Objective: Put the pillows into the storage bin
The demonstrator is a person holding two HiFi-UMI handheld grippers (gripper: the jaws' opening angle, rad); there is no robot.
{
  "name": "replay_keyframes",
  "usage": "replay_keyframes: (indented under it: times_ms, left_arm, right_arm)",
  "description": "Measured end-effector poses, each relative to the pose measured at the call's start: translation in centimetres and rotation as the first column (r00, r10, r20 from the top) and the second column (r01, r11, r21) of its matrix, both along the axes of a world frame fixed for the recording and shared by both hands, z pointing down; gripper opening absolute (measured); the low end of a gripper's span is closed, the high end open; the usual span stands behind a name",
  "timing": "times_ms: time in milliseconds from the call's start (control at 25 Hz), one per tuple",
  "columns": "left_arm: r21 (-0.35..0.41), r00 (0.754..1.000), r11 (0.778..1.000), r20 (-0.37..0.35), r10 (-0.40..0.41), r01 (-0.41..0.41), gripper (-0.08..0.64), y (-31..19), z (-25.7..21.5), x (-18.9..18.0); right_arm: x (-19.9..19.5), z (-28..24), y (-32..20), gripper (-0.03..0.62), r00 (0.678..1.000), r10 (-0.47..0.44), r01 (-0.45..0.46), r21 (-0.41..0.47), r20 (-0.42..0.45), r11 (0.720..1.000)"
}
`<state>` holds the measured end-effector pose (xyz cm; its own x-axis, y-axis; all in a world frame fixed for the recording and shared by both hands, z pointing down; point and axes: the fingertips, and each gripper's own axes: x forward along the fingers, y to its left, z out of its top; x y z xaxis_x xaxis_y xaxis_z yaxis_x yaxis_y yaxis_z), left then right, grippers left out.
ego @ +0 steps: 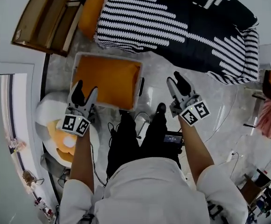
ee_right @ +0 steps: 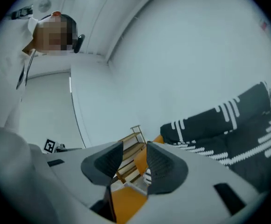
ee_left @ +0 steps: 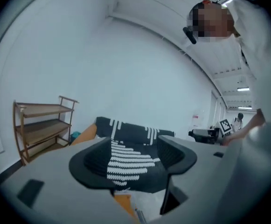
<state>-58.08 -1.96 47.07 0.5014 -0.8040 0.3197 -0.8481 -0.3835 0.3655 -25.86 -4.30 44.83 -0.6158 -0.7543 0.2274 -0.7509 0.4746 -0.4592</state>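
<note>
Two orange pillows show in the head view. One pillow already fills the storage bin. The other, the bed pillow, lies at the left end of the bed, its right side tucked under the striped cover.

At far left a wooden shelf stands just beside that end of the bed, so room on that side looks tight. The left gripper hovers over the bin's near left corner, its jaws wide apart and empty. The bed pillow lies ahead of it, past the bin's far rim, with its long axis running along the bed's left edge. I judge the left hand the nearer one, with its reach going over the bin. The right gripper hangs beyond the bin's right wall above bare floor. Its jaws are partly apart with nothing between them, and it is well apart from that pillow.
</note>
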Motion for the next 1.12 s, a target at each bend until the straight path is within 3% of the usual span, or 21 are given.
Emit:
replay_keyframes:
  times_ms: [120, 200, 280, 440, 640, 840, 960, 1120]
  left_arm:
    - [0.084, 0.999, 0.996, -0.021, 0.024, -0.022, 0.313, -1.1, -6.2, 4.3]
    - [0.155, 0.999, 0.987, -0.026, 0.046, -0.042, 0.313, -2.5, -10.0, 7.0]
    - [0.213, 0.998, 0.976, -0.034, 0.058, -0.05, 0.313, -3.3, -13.6, 9.4]
    - [0.297, 0.997, 0.954, -0.04, 0.062, -0.047, 0.29, -4.0, -19.9, 13.7]
    - [0.389, 0.999, 0.92, 0.02, 0.034, -0.039, 0.287, -4.0, -26.6, 18.0]
    - [0.429, 0.997, 0.903, 0.071, -0.028, -0.005, 0.263, -3.0, -30.4, 21.7]
    - [0.414, 0.994, 0.91, 0.097, -0.048, 0.003, 0.245, -2.5, -30.3, 23.8]
    - [0.401, 0.991, 0.916, 0.128, -0.048, -0.007, 0.159, -1.8, -29.8, 26.7]
  right_arm:
    - [3.9, -7.3, -1.3, 0.175, 1.0, 0.013, -0.011, 0.104, -0.012, 0.995]
    - [6.8, -11.5, -2.4, 0.234, 0.999, 0.054, -0.053, 0.153, 0.0, 0.987]
    - [9.0, -15.6, -2.8, 0.238, 0.997, 0.079, -0.074, 0.215, -0.015, 0.974]
    - [12.4, -22.5, -2.2, 0.235, 0.99, 0.086, -0.042, 0.353, -0.108, 0.935]
    - [17.0, -28.5, -1.8, 0.235, 0.96, 0.169, -0.05, 0.46, -0.222, 0.886]
    - [21.6, -32.6, -0.9, 0.225, 0.929, 0.236, -0.05, 0.533, -0.286, 0.844]
    - [24.8, -33.0, 0.0, 0.21, 0.924, 0.259, -0.078, 0.526, -0.281, 0.847]
    - [28.3, -31.6, 1.5, 0.138, 0.92, 0.285, -0.124, 0.488, -0.271, 0.864]
